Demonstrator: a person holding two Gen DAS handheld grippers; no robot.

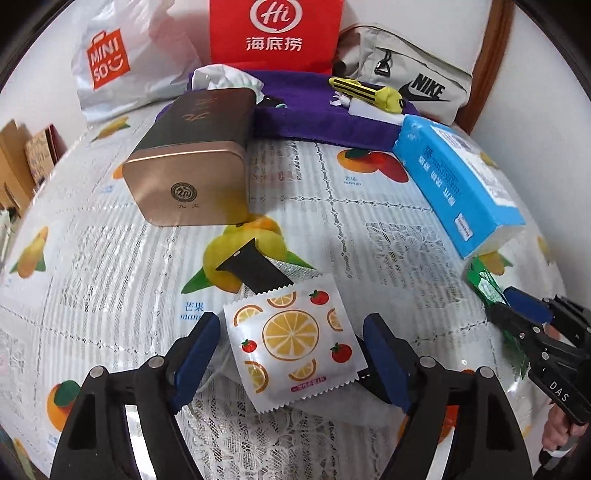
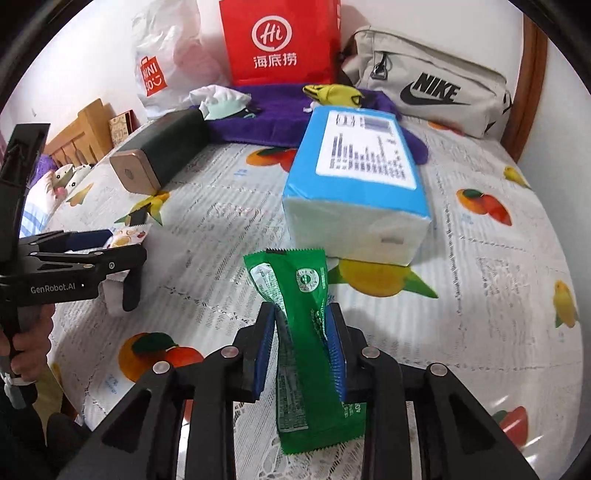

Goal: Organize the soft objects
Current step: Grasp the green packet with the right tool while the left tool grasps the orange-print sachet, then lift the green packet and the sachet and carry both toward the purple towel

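Left gripper (image 1: 291,354): jaws released, wide; fruit-print sachet (image 1: 291,341) lies between them on the worktop, untouched. Right gripper (image 2: 303,343): green packet (image 2: 306,332) upright between its jaws, pads pressing it.

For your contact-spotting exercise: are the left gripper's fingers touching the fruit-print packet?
Apart. The left wrist view shows the left gripper open, table showing between each finger and the fruit-print packet.

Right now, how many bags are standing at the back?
3: the white Miniso bag on the left, the red paper bag in the middle, the grey Nike bag on the right. More may be hidden.
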